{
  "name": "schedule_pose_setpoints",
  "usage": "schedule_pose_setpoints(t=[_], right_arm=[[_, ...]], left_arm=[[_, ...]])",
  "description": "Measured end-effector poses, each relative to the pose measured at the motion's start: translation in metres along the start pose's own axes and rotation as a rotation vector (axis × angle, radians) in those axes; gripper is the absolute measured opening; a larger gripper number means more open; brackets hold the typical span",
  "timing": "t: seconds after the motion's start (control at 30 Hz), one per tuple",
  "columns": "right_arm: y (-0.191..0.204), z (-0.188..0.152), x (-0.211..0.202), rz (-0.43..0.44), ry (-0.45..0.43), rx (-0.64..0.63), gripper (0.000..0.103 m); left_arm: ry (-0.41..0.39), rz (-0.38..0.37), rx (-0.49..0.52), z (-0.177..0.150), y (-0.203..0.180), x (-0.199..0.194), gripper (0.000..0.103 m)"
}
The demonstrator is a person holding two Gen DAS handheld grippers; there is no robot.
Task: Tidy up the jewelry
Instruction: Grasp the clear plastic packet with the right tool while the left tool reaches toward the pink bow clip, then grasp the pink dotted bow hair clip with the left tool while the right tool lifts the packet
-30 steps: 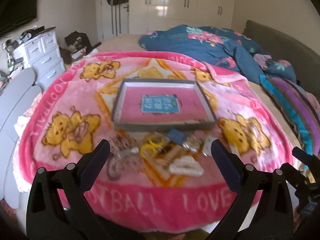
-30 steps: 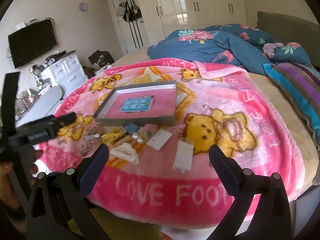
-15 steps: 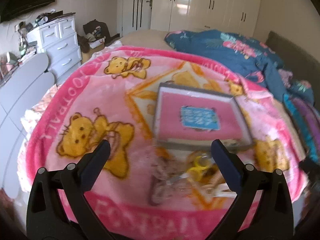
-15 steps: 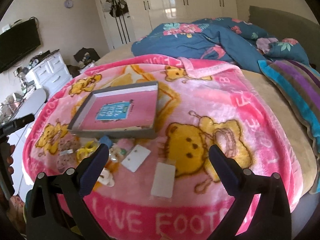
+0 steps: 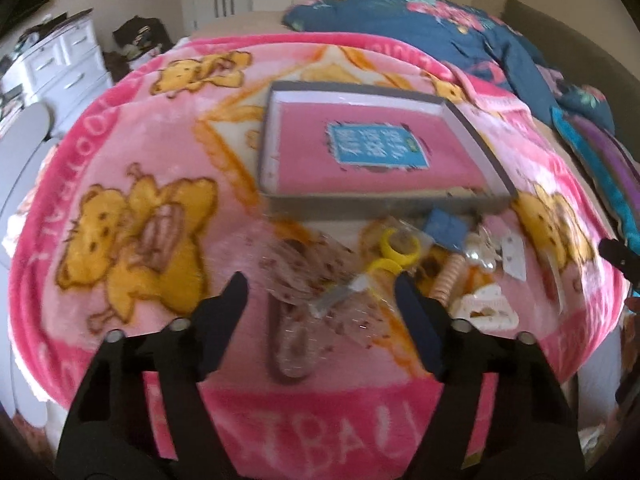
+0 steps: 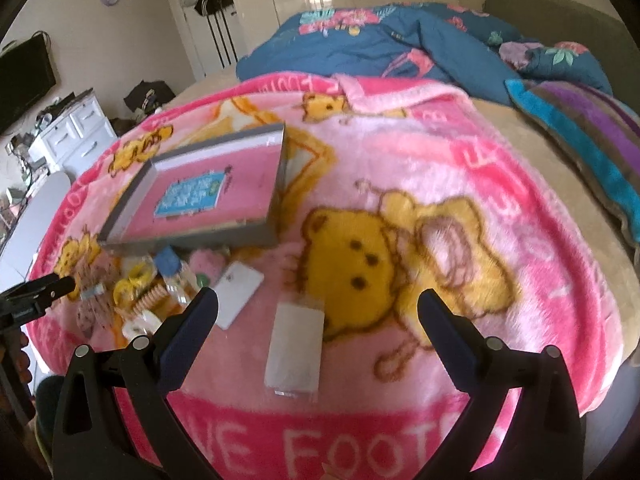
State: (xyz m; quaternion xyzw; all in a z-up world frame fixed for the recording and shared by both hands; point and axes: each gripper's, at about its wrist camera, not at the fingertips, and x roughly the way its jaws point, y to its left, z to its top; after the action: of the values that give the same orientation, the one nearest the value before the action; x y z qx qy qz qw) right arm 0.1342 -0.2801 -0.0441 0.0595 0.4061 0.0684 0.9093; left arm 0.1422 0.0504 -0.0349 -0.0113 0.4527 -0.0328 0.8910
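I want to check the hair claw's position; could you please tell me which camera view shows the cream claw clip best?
The left wrist view: the cream claw clip lies close and whole. The right wrist view shows it small, partly hidden behind that gripper's finger.

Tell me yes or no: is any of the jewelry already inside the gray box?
No. The gray box holds only its pink lining with a blue label, while the jewelry pile lies on the blanket in front of it.
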Motion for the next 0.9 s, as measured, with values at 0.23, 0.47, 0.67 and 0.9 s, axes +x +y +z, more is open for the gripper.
schedule_pose_setpoints(t=[0.23, 0.47, 0.67, 0.9], right_arm=[[0.002, -0.028, 0.020, 0.005, 0.057, -0.002, 0.099], [0.003, -0.032, 0.040, 0.049, 0.086, 0.030, 0.091], [0.009, -0.033, 0.064, 0.063, 0.140, 0.038, 0.062], [0.002, -0.037, 0.061, 0.079, 0.112, 0.059, 0.040]], left_arm=[[0.025, -0.044, 0.012, -0.012, -0.016, 0.018, 0.043], [0.039, -0.028, 0.045, -0.013, -0.025, 0.032, 0.043], [0.032, -0.021, 0.035, -0.010, -0.019, 0.036, 0.034], [0.076, -0.076, 0.028, -0.013, -0.017, 0.050, 0.000]])
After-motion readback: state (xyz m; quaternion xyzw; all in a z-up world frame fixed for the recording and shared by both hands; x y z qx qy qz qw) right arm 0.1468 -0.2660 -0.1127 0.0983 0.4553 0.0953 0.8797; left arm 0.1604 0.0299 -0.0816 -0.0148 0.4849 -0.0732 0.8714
